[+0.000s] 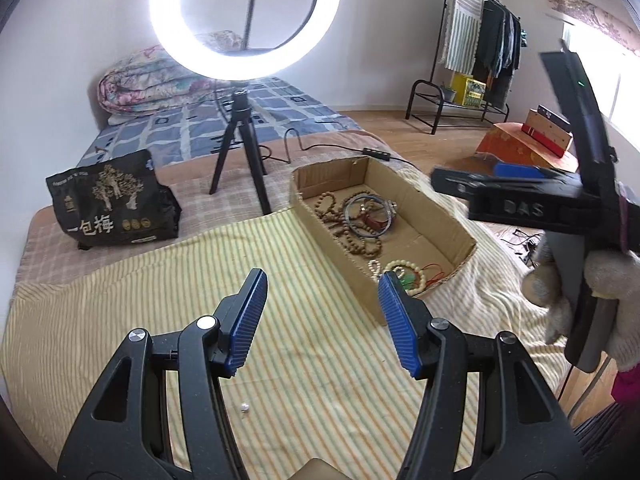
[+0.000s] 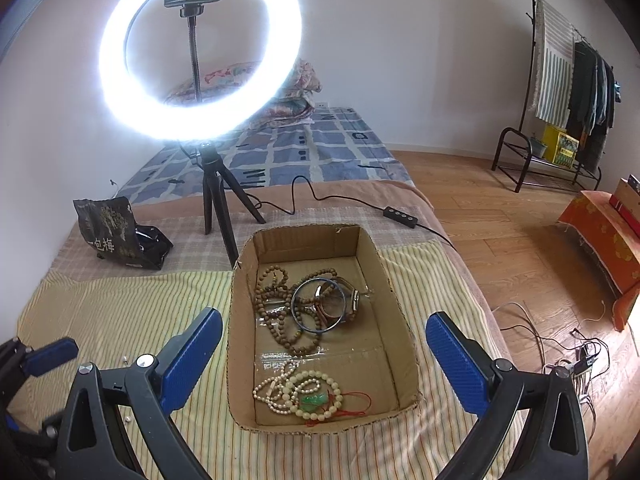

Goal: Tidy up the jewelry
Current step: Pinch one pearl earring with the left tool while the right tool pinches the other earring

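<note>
Both tools are spread and carry nothing: the right tool (image 2: 324,354) hangs over the cardboard box (image 2: 400,320), and the left tool (image 1: 322,320) is above the striped cloth (image 1: 120,320) on the bed, with the box at its 1 o'clock.

The box seems to hold nearly all the jewelry. Brown wooden bead strands (image 2: 280,312) are tangled with a dark bangle (image 2: 318,306) and what looks like a watch (image 2: 354,300) toward 12 o'clock. Pale bead bracelets (image 2: 304,394) with a green pendant (image 2: 314,402) and red cord (image 2: 352,404) lie at 6 o'clock.

A small white bead (image 1: 243,409), possibly a loose pearl, lies on the cloth at about 7 o'clock from the left tool. More specks near the right tool's left finger are too small to name.

If the bead is the next piece, I would lower the left tool straight over it, close slowly so it cannot roll away on the soft cloth, then release it low inside the box, clear of the tangle.
</note>
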A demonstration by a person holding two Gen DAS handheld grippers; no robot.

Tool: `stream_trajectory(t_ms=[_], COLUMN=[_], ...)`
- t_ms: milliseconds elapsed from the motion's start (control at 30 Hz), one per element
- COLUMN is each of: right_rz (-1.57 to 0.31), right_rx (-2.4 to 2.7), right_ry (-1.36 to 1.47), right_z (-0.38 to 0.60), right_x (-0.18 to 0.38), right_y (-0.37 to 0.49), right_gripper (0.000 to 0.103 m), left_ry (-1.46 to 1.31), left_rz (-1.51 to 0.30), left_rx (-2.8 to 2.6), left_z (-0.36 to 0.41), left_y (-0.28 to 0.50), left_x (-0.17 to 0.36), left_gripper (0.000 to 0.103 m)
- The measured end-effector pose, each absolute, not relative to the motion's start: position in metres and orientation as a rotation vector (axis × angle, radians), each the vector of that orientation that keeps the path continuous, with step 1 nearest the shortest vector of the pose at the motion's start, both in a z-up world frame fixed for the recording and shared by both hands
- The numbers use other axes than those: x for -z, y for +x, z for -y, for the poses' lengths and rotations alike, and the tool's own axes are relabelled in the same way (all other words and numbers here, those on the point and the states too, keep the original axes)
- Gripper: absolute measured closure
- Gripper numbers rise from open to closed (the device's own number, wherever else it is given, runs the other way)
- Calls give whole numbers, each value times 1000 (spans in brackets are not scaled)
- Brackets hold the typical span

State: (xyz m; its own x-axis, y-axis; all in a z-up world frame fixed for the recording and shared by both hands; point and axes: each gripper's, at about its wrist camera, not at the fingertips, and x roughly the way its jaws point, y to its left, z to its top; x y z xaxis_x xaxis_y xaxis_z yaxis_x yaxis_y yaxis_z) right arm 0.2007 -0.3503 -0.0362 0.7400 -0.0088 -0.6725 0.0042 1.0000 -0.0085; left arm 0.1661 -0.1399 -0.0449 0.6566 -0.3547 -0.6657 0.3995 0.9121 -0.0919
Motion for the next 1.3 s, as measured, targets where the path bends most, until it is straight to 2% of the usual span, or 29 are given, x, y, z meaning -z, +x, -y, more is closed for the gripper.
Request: stream_trajectory(t_ms=[667,867,933,1000,1167,1300], right_rz=[-800,-861,-879,-893,-938,-974], right_rx=[-164,-309,-358,-408,-509,-572], right_ry=[-102,-112,-134,-157,-180,-182], right_z=[282,244,230,216,189,172], right_x=[66,98,108,119,141,156], right_y=[152,146,143,140,140,143], right_gripper=[2,18,29,32,50,61], left_ry=[-29,-34,-26,-7,-73,-78], left_rz=[-787,-855,-871,-882,-931,-972], left_rx=[212,161,174,167,207,228], left_z=[43,24,22,22,16,20], left_y=[204,222,225,228,238,243], left_x=[69,95,106,116,134,149], left_gripper=[43,43,43,44,67,77])
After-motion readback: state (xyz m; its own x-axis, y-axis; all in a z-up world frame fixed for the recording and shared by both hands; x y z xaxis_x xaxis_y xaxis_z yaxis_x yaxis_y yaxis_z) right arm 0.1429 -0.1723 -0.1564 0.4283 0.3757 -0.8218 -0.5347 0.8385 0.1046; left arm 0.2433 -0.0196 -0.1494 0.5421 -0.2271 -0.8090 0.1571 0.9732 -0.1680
